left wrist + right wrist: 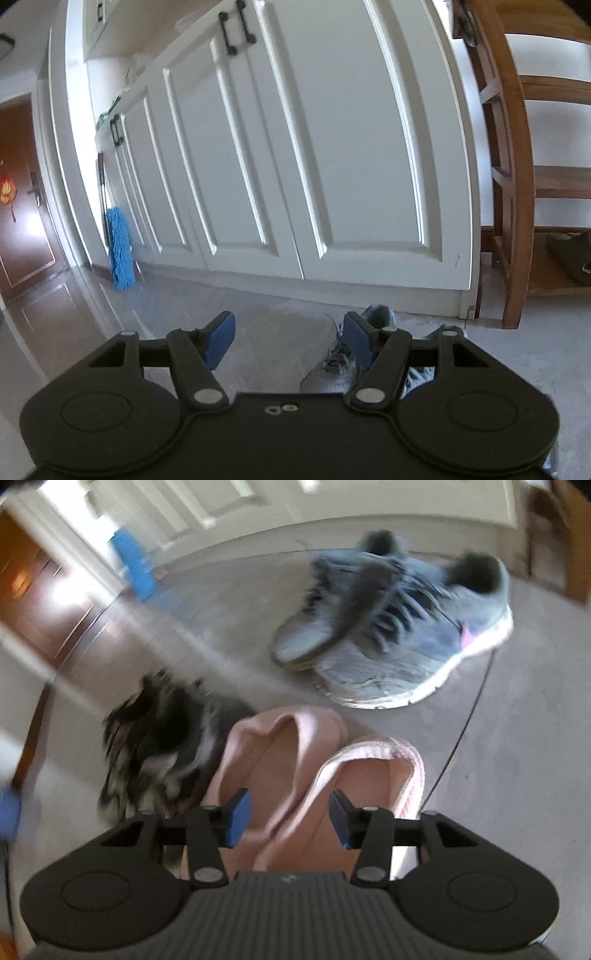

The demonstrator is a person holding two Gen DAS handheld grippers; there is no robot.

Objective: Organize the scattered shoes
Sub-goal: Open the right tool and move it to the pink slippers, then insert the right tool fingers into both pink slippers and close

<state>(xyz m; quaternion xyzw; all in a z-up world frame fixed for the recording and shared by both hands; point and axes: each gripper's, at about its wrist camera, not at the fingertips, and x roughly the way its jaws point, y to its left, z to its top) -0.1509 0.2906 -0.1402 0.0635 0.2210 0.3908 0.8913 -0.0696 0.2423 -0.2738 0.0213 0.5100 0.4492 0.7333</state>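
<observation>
In the left wrist view my left gripper (290, 338) is open and holds nothing, low over the floor. A grey laced sneaker (332, 369) lies just under its right finger, with a second one (421, 373) mostly hidden behind the gripper body. In the blurred right wrist view my right gripper (289, 821) points down over a pair of pink slippers (280, 746). Its blue pads (238, 821) stand apart, and the slippers' rims run between them without being pressed. The grey-blue sneakers (406, 627) with a pink logo lie farther ahead. A black fluffy shoe (159, 746) lies left of the slippers.
White cabinet doors (295, 147) stand straight ahead. A wooden shoe rack (517, 184) stands to their right, with a dark shoe (572, 254) on its bottom shelf. A blue mop (120, 247) leans at the left. A thin dark cable (465, 720) crosses the grey floor.
</observation>
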